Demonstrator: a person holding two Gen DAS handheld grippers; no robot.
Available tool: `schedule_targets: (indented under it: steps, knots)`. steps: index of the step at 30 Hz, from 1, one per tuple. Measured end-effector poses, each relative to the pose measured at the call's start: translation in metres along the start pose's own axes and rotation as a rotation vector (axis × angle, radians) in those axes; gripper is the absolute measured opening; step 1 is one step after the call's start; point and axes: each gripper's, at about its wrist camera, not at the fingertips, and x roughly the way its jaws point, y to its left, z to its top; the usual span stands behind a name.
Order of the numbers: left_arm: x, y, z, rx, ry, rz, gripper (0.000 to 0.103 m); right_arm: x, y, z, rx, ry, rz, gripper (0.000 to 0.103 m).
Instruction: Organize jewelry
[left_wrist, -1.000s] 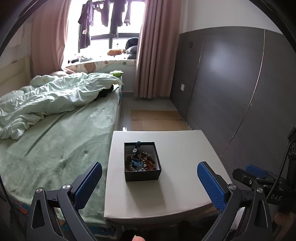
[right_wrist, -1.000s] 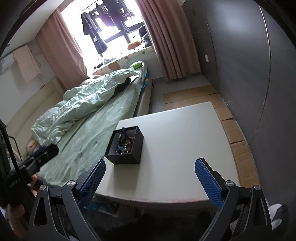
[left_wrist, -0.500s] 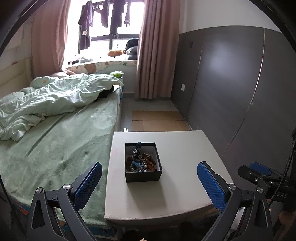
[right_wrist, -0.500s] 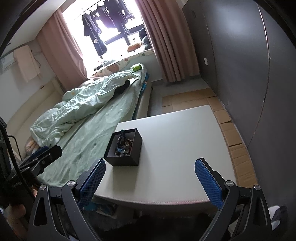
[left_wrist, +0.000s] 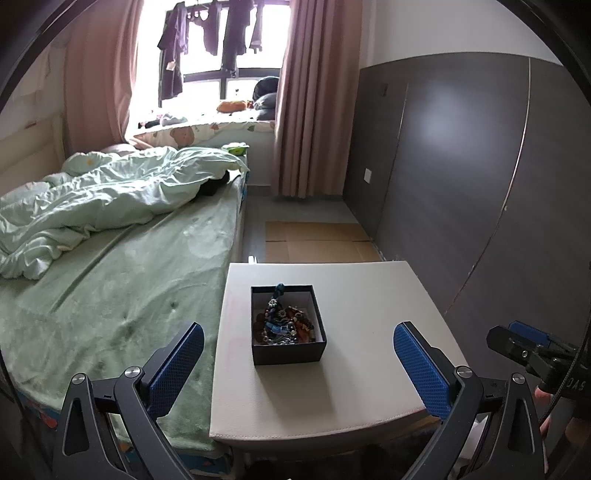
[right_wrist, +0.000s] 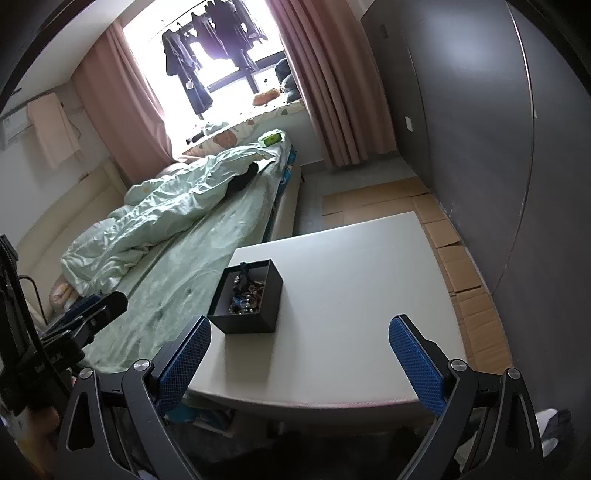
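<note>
While sitting on the left half of a pale square-topped table, small open black cardboard box holds a tangled heap of beaded jewelry, one blue-beaded strand draped over the far rim. Nothing else on the tabletop. Left gripper with blue textured pads spread wide, holding nothing, box framed between the fingers but well ahead. Right gripper also wide open and empty, box just ahead of its left finger. Green-sheeted bed beside the table, flattened cardboard on the floor beyond.
</note>
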Motion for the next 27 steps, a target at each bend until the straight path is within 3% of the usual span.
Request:
schedule_targets:
  steps: [27]
  knots:
    - [-0.0015, 0.0000, -0.0025, 0.004, 0.000, -0.006, 0.103, -0.0039, 0.0020, 0.0031, -0.013, 0.006, -0.018, 0.097]
